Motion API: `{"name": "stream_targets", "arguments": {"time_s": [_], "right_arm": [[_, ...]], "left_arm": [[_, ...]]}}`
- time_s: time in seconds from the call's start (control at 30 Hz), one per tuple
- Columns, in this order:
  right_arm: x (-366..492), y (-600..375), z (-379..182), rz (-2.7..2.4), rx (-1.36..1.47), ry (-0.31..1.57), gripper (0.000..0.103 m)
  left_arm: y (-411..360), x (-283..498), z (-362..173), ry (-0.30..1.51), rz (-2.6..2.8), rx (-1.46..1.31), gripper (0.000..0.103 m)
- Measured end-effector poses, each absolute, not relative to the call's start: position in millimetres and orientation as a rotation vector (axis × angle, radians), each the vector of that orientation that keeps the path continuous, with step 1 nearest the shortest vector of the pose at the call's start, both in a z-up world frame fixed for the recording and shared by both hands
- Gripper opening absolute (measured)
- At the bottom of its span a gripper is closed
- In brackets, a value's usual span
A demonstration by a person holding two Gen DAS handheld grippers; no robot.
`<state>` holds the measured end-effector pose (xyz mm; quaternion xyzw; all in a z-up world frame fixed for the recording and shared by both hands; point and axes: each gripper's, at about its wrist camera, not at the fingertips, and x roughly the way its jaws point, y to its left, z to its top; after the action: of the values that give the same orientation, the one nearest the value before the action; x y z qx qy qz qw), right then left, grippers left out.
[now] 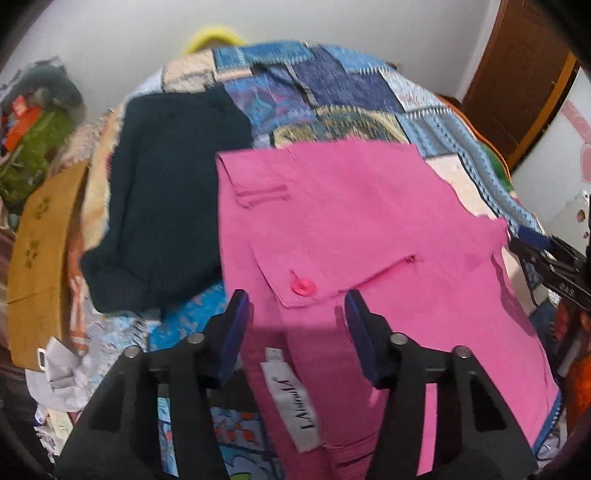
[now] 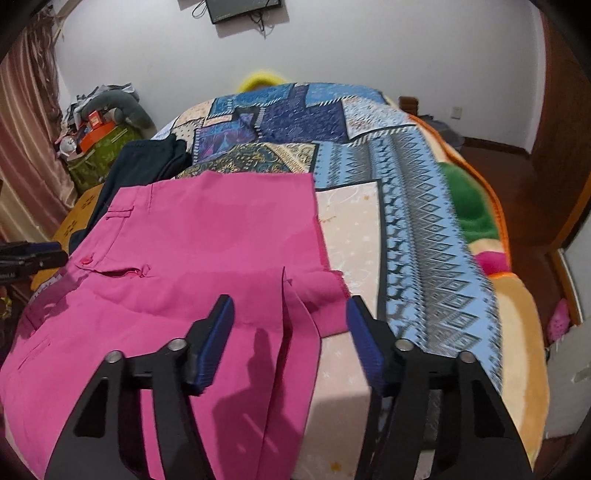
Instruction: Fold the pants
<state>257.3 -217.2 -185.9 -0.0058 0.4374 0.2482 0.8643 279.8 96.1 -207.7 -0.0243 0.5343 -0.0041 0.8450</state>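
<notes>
We see the left hand-held gripper (image 1: 295, 306) and the right hand-held gripper (image 2: 291, 314) built alike: black angular arms, round silver pins at the joints, and ribbed dark-blue pads on the fingertips (image 1: 238, 317).

Bedroom in a home. Bed (image 2: 424, 221) fills the room's middle, spread with a patchwork batik cover (image 2: 295, 122) over an orange-edged plush blanket (image 2: 517, 314). Wall-mounted screen (image 2: 240, 9) with dangling cables on the far white wall. Pink curtain (image 2: 26, 147) at left, beside a heap of stored household items (image 2: 99, 125). Brown wooden door (image 1: 517, 74) at right.
</notes>
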Motion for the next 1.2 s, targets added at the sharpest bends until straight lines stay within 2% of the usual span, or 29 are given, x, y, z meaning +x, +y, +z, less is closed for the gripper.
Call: {"name": "stream_targets", "arguments": {"time_s": [0.1,0.33,0.4,0.43,0.47,0.5,0.6,0.67,0.77,0.97,1.2], "right_arm": [[262.6,-212.8,-186.9,0.545,-0.028,0.917,0.056],[275.4,-199.4,-196.1,0.578,-0.090,0.935,0.054],[278.8,-197.8,-200.3,0.579,-0.097,0.946,0.050],[280.1,-197.8,-202.0,0.581,-0.093,0.954,0.047],[282.2,-196.8,-203.0,0.583,-0.088,0.962,0.043],[283.8,-196.9,-204.1,0.587,-0.080,0.970,0.040],[286.4,-196.0,-207.9,0.587,-0.076,0.991,0.024],[287.0,-193.7,-209.3,0.585,-0.081,1.001,0.013],[287.2,-193.4,-213.7,0.587,-0.078,1.016,0.008],[286.2,-188.8,-221.5,0.595,-0.098,1.034,0.003],[286.8,-185.0,-226.1,0.588,-0.134,1.052,0.004]], "left_arm": [[96.4,284.1,-219.3,1.187,-0.023,-0.071,0.044],[103.6,285.5,-231.7,1.253,-0.045,-0.166,0.042],[103.1,286.1,-237.6,1.276,-0.070,-0.195,0.029],[102.3,286.0,-238.2,1.274,-0.071,-0.190,0.027],[101.8,286.3,-238.4,1.273,-0.086,-0.196,0.016],[101.8,287.2,-239.5,1.280,-0.098,-0.207,0.012],[104.6,286.9,-239.1,1.281,-0.096,-0.216,0.007],[104.8,286.1,-237.3,1.271,-0.091,-0.196,0.006],[103.8,282.7,-233.9,1.245,-0.058,-0.134,0.005],[108.1,276.4,-234.1,1.208,0.007,-0.072,0.005],[107.2,275.8,-233.9,1.196,-0.005,-0.056,0.008]]}}
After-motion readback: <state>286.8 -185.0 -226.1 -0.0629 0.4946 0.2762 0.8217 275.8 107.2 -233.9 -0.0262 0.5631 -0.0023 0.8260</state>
